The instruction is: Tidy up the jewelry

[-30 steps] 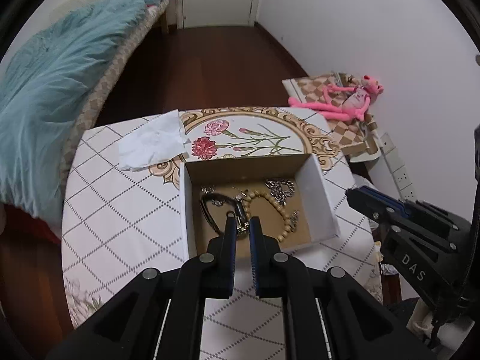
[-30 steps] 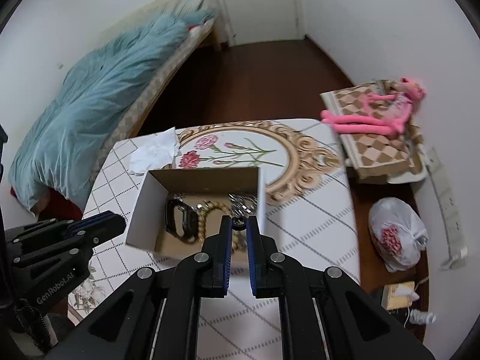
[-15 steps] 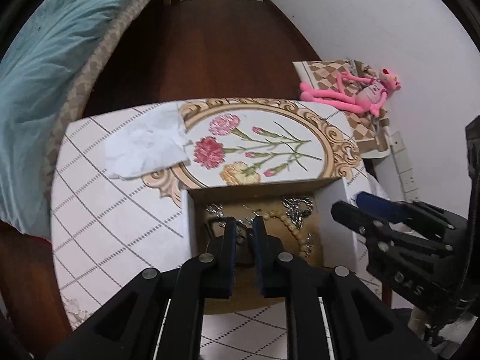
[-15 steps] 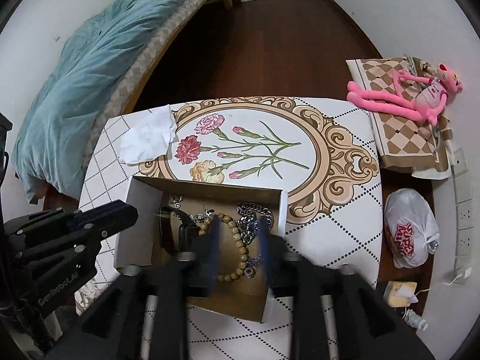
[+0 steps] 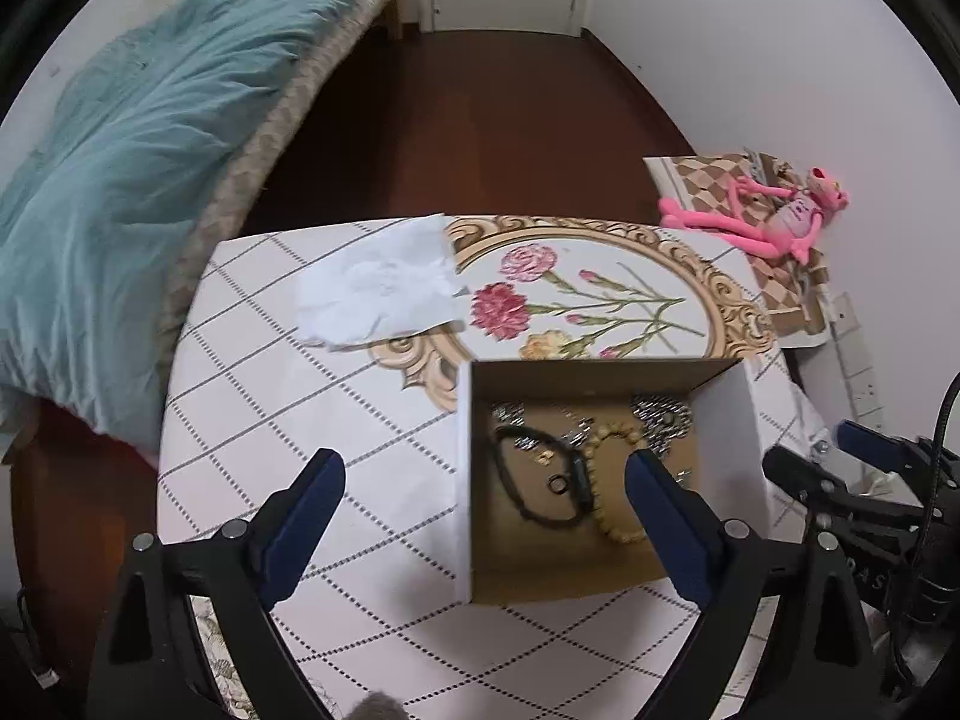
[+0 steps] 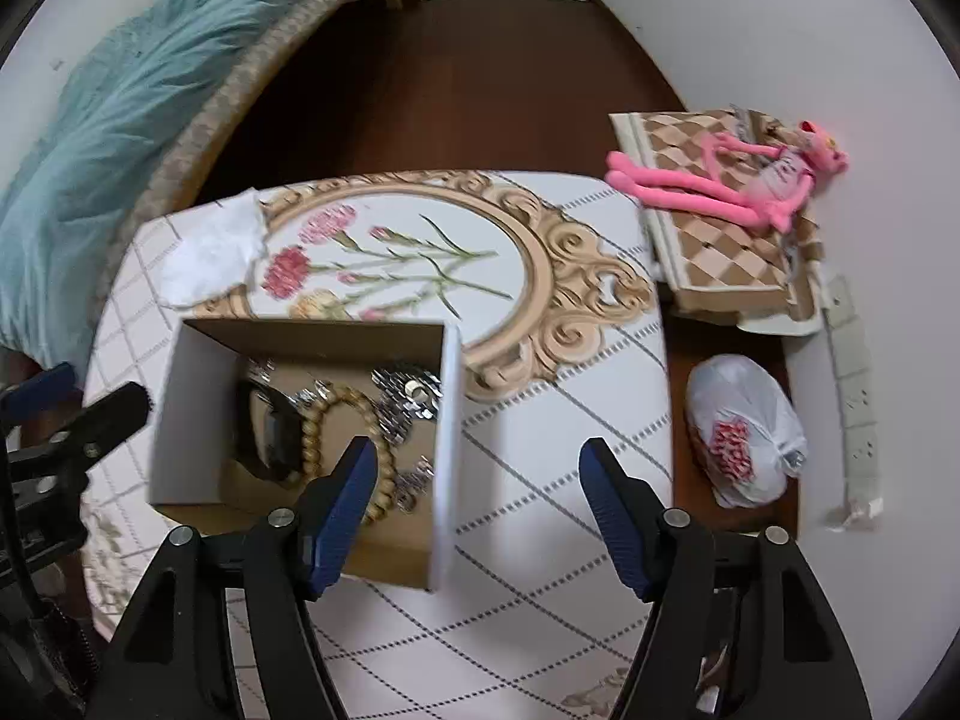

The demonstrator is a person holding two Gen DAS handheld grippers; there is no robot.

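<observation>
An open cardboard box (image 5: 462, 480) with white outer walls sits on the table; it also shows in the right wrist view (image 6: 447, 438). Inside lie a wooden bead bracelet (image 5: 612, 504) (image 6: 342, 414), a black band (image 5: 540, 492) (image 6: 270, 438), a small ring (image 5: 558, 485) and silver chains (image 5: 660, 420) (image 6: 408, 390). My left gripper (image 5: 483, 495) is open and empty, its fingers straddling the box's left wall. My right gripper (image 6: 477, 480) is open and empty, straddling the box's right wall.
A crumpled white tissue (image 5: 384, 288) lies on the floral tablecloth (image 5: 300, 420) behind the box. A bed with a teal blanket (image 5: 120, 150) stands left. A pink plush toy (image 6: 720, 180) on a checkered box and a white plastic bag (image 6: 744, 438) are on the right.
Both grippers have opened wide from shut. Both have shifted sideways, so each now straddles one side wall of the box.
</observation>
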